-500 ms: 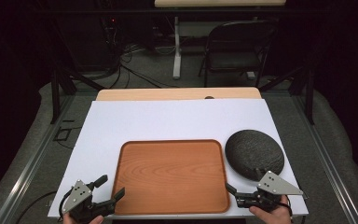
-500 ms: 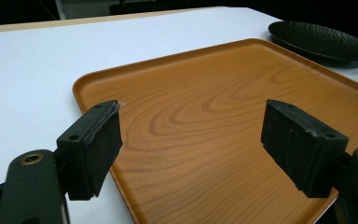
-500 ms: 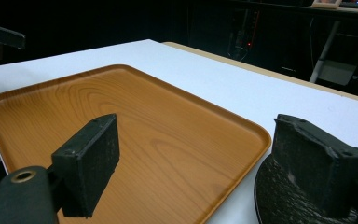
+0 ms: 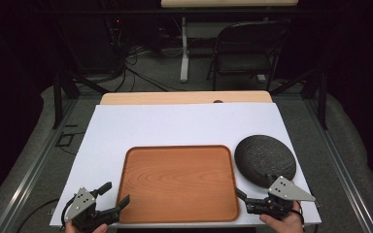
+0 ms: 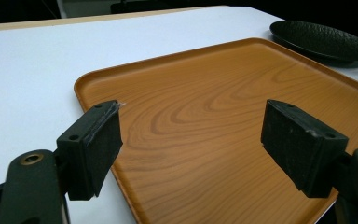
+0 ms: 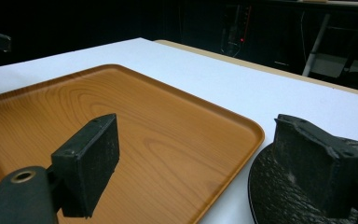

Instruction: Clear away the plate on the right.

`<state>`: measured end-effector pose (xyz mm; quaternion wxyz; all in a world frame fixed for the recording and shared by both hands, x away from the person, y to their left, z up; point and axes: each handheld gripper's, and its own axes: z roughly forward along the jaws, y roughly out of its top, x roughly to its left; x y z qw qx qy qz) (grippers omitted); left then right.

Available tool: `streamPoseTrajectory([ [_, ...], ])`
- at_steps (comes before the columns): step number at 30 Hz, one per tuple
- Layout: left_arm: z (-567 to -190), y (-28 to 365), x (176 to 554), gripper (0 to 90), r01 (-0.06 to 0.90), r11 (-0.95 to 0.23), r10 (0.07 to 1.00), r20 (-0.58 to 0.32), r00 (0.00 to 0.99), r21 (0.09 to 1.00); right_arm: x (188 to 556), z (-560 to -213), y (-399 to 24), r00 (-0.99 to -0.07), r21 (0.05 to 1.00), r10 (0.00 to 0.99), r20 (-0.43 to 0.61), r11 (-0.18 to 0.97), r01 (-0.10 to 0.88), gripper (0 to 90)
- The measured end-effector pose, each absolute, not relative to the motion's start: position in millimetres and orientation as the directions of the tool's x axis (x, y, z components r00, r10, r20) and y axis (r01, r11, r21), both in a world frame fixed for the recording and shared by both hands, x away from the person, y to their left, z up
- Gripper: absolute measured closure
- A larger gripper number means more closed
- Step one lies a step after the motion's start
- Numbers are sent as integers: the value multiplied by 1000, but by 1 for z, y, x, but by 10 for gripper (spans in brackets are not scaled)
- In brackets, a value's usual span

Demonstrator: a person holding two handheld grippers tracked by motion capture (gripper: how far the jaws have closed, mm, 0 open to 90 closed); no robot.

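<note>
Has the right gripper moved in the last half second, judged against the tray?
No. In the high view the right gripper sits at the wooden tray's near right corner, in front of the dark plate, same as before; jaws open.

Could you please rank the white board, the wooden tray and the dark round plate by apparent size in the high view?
1. White board, largest.
2. Wooden tray.
3. Dark round plate, smallest.
All lie flat on one surface, so nearness hardly affects this order.
</note>
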<state>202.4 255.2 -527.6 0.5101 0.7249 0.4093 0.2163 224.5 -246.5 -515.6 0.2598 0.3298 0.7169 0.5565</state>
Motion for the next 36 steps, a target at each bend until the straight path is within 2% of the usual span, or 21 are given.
streamPoseTrajectory([
  [12, -527, 256, 202, 204, 375, -144, 814, -106, 572, 916, 225, -515, -247, -647, 967, 762, -26, 183, 177, 141],
  [20, -528, 256, 202, 204, 377, -142, 814, -109, 571, 915, 229, -513, -255, -588, 955, 807, -44, 207, 213, 142],
  [25, -528, 256, 203, 204, 380, -143, 811, -111, 574, 914, 232, -510, -269, -517, 956, 856, -3, 153, 248, 143],
  [30, -528, 256, 203, 205, 380, -137, 813, -115, 570, 915, 234, -507, -277, -504, 959, 864, 6, 138, 249, 148],
  [36, -527, 256, 202, 205, 381, -143, 812, -112, 573, 914, 240, -505, -290, -477, 958, 879, 26, 115, 263, 199],
])
